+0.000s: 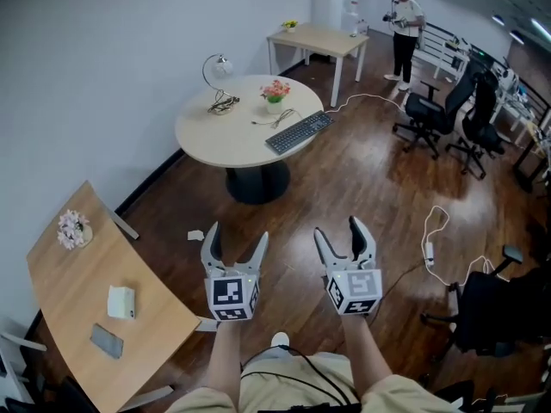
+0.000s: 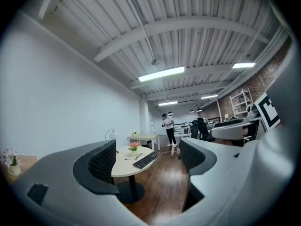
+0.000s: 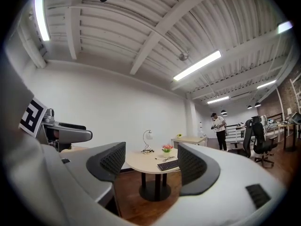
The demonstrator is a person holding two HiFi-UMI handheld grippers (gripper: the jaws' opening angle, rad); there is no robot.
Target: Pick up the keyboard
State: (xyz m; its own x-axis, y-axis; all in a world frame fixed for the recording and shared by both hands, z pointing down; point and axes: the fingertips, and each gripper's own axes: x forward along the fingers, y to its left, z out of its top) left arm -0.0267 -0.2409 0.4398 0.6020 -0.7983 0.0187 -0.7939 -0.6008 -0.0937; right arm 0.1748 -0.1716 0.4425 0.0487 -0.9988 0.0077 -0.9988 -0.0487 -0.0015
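A black keyboard [image 1: 299, 132] lies near the right edge of a round white table [image 1: 225, 138], with a cable trailing off to the floor. It shows far off between the jaws in the left gripper view as keyboard [image 2: 145, 160] and in the right gripper view as keyboard [image 3: 167, 164]. My left gripper [image 1: 234, 243] and right gripper [image 1: 337, 234] are held side by side over the wooden floor, well short of the table. Both stand open and hold nothing.
On the round table stand a small flower pot [image 1: 275, 92] and a desk lamp [image 1: 219, 74]. A curved wooden desk [image 1: 77, 317] is at the left. Office chairs [image 1: 448, 114] stand at the right, a person [image 1: 404, 31] at the back, and a white cable [image 1: 435, 249] lies on the floor.
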